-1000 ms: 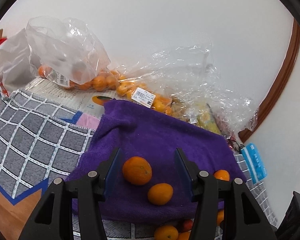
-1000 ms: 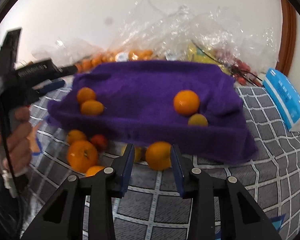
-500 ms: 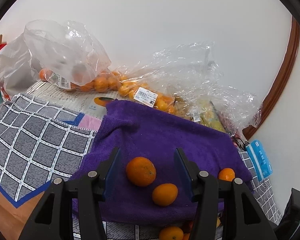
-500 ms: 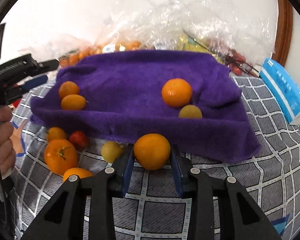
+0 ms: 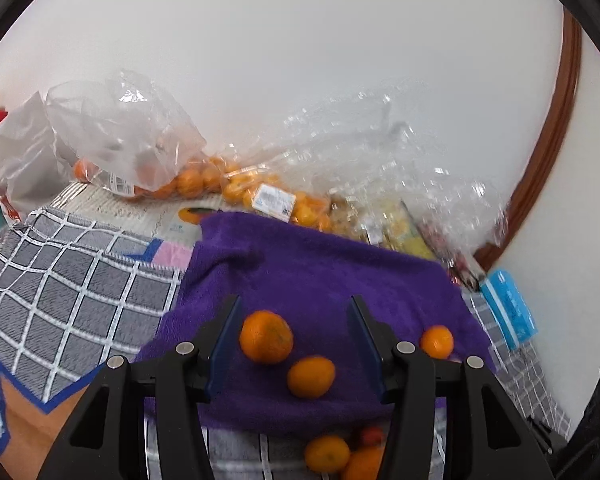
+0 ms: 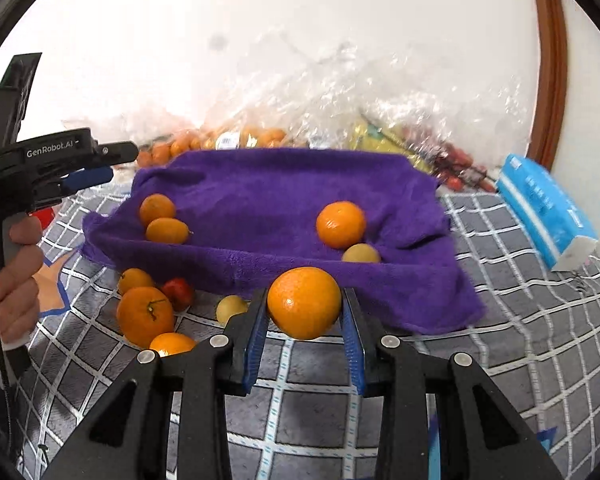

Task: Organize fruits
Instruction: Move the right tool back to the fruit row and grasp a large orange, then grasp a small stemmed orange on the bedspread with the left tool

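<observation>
Right wrist view: the right claw [image 6: 305, 334] is clamped on an orange [image 6: 304, 303], its blue pads pressing both sides of the fruit, which sits just in front of the near edge of the purple towel [image 6: 268, 192]. On the towel lie 4 fruits: a mandarin [image 6: 341, 224] with a small yellowish fruit [image 6: 360, 254] touching it on the right side, and another mandarin [image 6: 157, 209] with an oval kumquat [image 6: 167, 231] just beside it on the left. In front of the towel, on the grey checked cloth [image 6: 500, 320], sits a loose cluster: a large stemmed orange [image 6: 145, 316], a small red fruit [image 6: 178, 293], a pale yellow fruit [image 6: 231, 309] and 2 more small orange ones. A blue tissue pack [image 6: 546, 208] lies to the right, well apart from the fruit. Clear plastic bags [image 6: 340, 100] of fruit are piled against the wall behind the towel. A hand [image 6: 18, 280] at the left edge grips the other tool.

From the left wrist view, the left claw [image 5: 294, 346] hangs over the towel's left part with its jaws apart, touching nothing; a mandarin and a kumquat on the towel show between them.
</observation>
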Demonstrator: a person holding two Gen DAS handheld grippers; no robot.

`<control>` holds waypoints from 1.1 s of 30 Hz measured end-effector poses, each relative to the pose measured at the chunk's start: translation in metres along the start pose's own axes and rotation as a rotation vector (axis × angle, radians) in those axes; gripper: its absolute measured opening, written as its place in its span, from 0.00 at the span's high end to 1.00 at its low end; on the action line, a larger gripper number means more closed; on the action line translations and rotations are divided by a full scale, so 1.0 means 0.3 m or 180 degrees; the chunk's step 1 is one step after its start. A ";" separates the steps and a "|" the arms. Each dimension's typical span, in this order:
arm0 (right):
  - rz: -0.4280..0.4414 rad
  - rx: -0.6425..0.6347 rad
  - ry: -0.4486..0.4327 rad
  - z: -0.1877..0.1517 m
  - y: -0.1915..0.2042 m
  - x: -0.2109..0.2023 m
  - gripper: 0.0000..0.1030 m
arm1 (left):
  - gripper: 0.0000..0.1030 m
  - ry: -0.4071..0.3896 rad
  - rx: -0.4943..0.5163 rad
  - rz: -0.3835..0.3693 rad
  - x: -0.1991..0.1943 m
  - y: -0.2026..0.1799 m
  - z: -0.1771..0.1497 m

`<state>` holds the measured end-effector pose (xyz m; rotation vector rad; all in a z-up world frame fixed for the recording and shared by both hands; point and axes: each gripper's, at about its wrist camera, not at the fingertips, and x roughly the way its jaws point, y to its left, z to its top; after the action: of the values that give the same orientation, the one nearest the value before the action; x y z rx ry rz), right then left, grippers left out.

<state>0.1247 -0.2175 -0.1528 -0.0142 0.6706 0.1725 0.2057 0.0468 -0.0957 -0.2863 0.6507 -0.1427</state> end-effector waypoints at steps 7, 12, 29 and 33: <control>-0.0057 0.0190 0.0003 -0.052 -0.074 -0.044 0.66 | 0.54 0.0403 0.0250 -0.0100 -0.053 -0.022 -0.159; -0.0029 0.0287 -0.0040 -0.073 -0.099 -0.062 0.66 | 0.64 0.0700 0.0059 -0.0164 -0.007 -0.009 -0.226; 0.0013 0.0326 0.0024 -0.082 -0.107 -0.060 0.66 | 0.75 0.0753 0.0210 -0.0171 0.014 -0.042 -0.243; 0.0036 0.0329 0.0056 -0.080 -0.107 -0.053 0.66 | 0.75 0.0722 0.0184 -0.0026 -0.041 0.013 -0.242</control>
<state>0.1028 -0.2534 -0.1631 0.0875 0.6966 0.1487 0.1517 0.0374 -0.1449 -0.2187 0.8690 -0.2035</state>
